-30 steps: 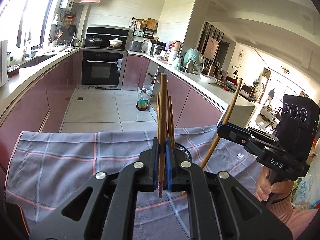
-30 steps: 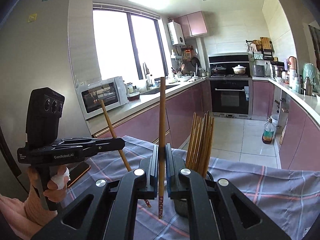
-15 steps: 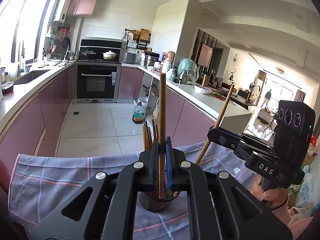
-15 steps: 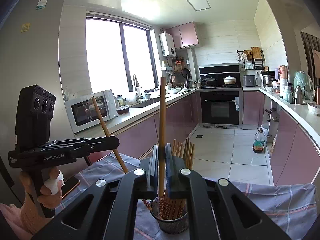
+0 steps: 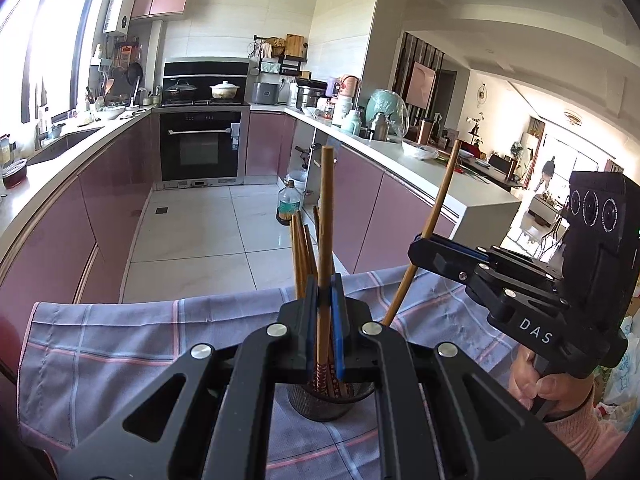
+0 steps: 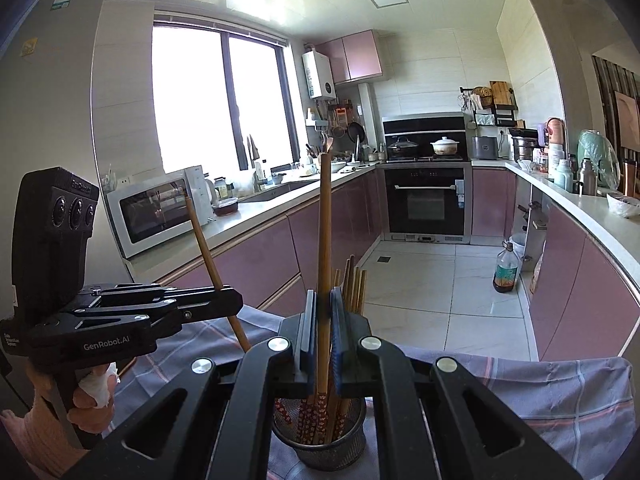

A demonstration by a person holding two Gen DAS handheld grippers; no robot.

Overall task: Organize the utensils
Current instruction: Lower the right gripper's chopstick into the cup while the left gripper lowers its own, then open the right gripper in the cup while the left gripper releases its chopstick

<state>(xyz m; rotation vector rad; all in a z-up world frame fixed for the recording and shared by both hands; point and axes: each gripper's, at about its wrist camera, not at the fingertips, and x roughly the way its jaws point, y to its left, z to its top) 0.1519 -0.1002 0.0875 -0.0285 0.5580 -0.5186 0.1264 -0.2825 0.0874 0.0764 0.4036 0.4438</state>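
while both chopsticks hang just over the holder, this is how things stand:

left gripper: the left gripper (image 5: pixel 325 320) is clamped on a long, round, light-brown wooden chopstick (image 5: pixel 326 216), pinched in its lower half between blue-padded jaws.

right gripper: the right gripper (image 6: pixel 322 328) is pinched tight on a second light-brown wooden chopstick (image 6: pixel 325 240) in the same way, low on the shaft.

where the sticks are: each hangs over the round black wire-mesh holder (image 6: pixel 320 446), which stands on a grey-lilac checked cloth (image 6: pixel 560 392) and already carries a bunch of like chopsticks (image 6: pixel 354 280). the red-patterned lower ends sit at about the rim; whether they are inside yet i cannot tell.

long axis: in its own wrist view each stick stands near upright, patterned end down, plain end up. seen from the other gripper, each leans, top tilted away from the holder.

handling, as a judgement: light, stiff, smooth and thin, so likely to pivot or slip in the pads if bumped. a hold near the middle would steady it; the present low hold leaves much length waving above.

holder: light mesh, probably easy to tip if a stick catches the rim.
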